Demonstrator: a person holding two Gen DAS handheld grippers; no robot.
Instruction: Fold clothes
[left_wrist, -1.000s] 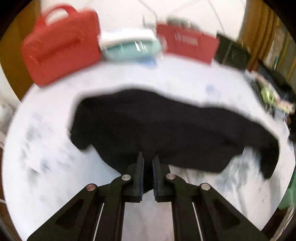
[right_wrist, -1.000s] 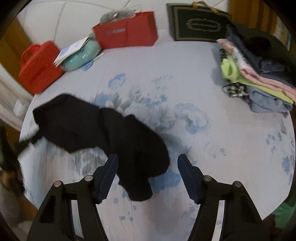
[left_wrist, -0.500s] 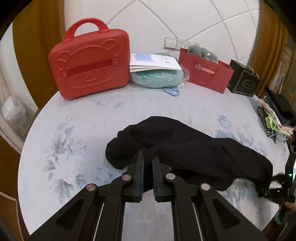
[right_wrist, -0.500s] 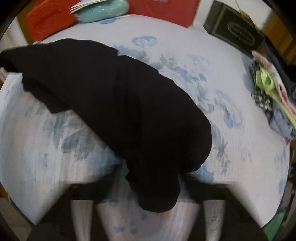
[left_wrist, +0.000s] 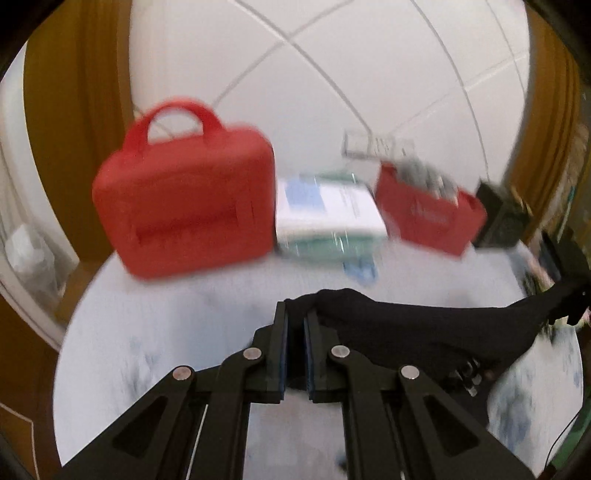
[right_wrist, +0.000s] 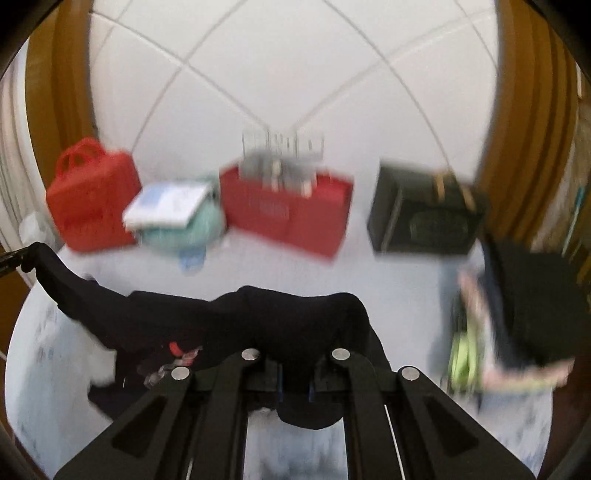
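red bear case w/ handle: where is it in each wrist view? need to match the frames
Left wrist: red case sits upper left of centre, at the table's far edge, left of the white booklet.
Right wrist: red case is far left, mid-height, again left of the booklet.
Shared landmark: red paper bag, right of the booklet in both views.

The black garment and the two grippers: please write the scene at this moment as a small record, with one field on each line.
garment: black garment, stretched between both grippers, lifted above the table
left gripper: shut on one end of the garment
right gripper: shut on the other end; cloth drapes over its fingers
surface: round table with pale blue floral cloth
at the back: red case, red paper bag, dark gift bag
at the right side: pile of clothes
image quality: motion blur in both views
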